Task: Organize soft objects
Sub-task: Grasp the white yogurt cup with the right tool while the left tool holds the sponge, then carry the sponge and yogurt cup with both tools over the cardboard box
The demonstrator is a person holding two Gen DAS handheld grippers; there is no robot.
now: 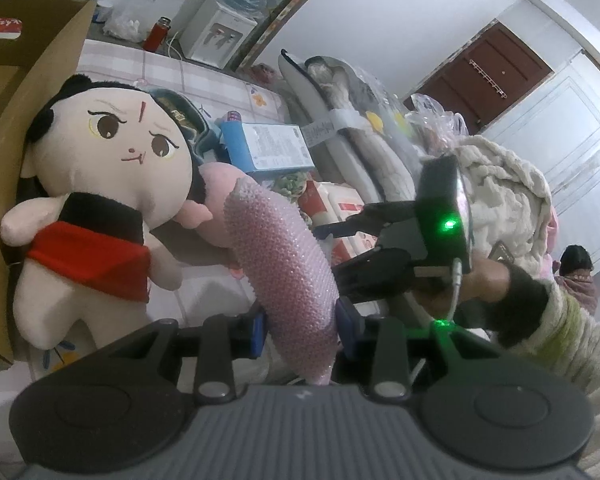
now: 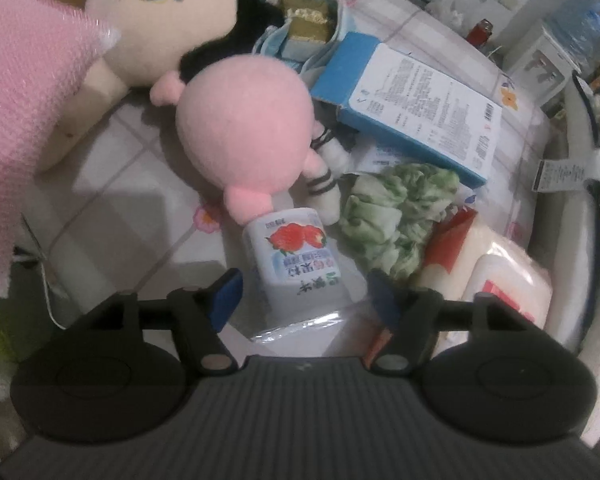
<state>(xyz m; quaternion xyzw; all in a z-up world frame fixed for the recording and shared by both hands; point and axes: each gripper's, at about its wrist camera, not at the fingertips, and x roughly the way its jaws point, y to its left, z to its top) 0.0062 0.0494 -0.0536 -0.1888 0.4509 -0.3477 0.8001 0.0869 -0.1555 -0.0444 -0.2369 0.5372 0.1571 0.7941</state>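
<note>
A pink nubbly soft ring point(image 1: 284, 280), its surface covered in small glistening bumps, stands on edge, pinched at its lower rim between blue pads. A large cream plush doll point(image 1: 100, 184) with black hair, brown embroidered eyes, a red forehead mark and a black-and-red outfit leans half upright against a brown cardboard box point(image 1: 16, 92). Just beside it, a smaller plush point(image 2: 244, 136) with a round pink head lies on the checked bed cover point(image 2: 112, 184), its striped white limbs pointing toward a crumpled green cloth point(image 2: 396, 216). A white soft pouch printed with strawberries point(image 2: 296, 260) lies touching the pink head's lower edge.
</note>
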